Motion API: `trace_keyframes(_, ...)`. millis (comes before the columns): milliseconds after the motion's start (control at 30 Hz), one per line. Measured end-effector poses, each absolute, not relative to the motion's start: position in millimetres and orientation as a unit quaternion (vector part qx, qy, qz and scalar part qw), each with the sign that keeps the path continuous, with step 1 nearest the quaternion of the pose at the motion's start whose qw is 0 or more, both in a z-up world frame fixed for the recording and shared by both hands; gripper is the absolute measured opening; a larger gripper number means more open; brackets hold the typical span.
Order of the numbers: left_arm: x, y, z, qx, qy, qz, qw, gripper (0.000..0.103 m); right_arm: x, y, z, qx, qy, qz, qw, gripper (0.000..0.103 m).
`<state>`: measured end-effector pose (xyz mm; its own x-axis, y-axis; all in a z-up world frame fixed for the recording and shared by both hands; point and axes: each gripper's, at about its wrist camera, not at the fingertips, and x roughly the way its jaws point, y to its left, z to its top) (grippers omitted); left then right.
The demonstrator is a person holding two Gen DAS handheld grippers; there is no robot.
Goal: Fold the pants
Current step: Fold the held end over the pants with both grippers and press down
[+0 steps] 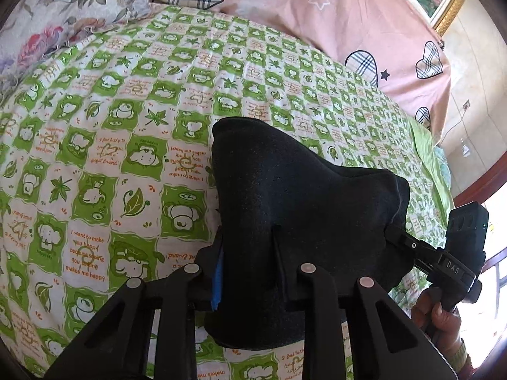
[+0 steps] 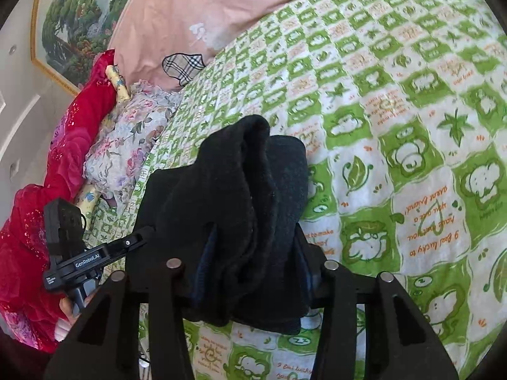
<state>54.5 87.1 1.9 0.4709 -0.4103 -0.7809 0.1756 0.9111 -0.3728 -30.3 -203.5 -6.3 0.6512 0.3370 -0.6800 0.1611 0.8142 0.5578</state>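
Observation:
The black pants (image 1: 294, 209) are bunched into a folded bundle held above the green checked bedsheet (image 1: 104, 164). My left gripper (image 1: 250, 253) is shut on one end of the bundle; cloth hides its fingertips. In the left wrist view my right gripper (image 1: 408, 247) bites the bundle's right edge. In the right wrist view the pants (image 2: 240, 209) drape in thick folds over my right gripper (image 2: 253, 259), which is shut on them. My left gripper (image 2: 133, 242) holds the cloth at the left.
A pink quilt with plaid hearts (image 1: 332, 22) lies at the head of the bed. A floral cloth (image 1: 57, 19) and a red blanket (image 2: 63, 158) lie along the bed's side. A framed picture (image 2: 73, 22) hangs on the wall.

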Motion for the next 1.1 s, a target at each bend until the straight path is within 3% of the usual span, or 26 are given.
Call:
trace_keyframes(467,79,107,46,-0.103,0.435,-0.143,0.883,0.024,22,-187,37,0.251,0.378,0.079,0.888,0.043)
trace_keyframes(867,123,124,20,-0.094,0.456,-0.103,0.879,0.024,80,-176,8,0.225,0.412,0.085,0.879,0.044)
trace_keyframes(1100,117,126,9,-0.080,0.456,-0.100,0.881,0.037,77,-189,-8,0.231,0.420,0.061,0.876,0.056)
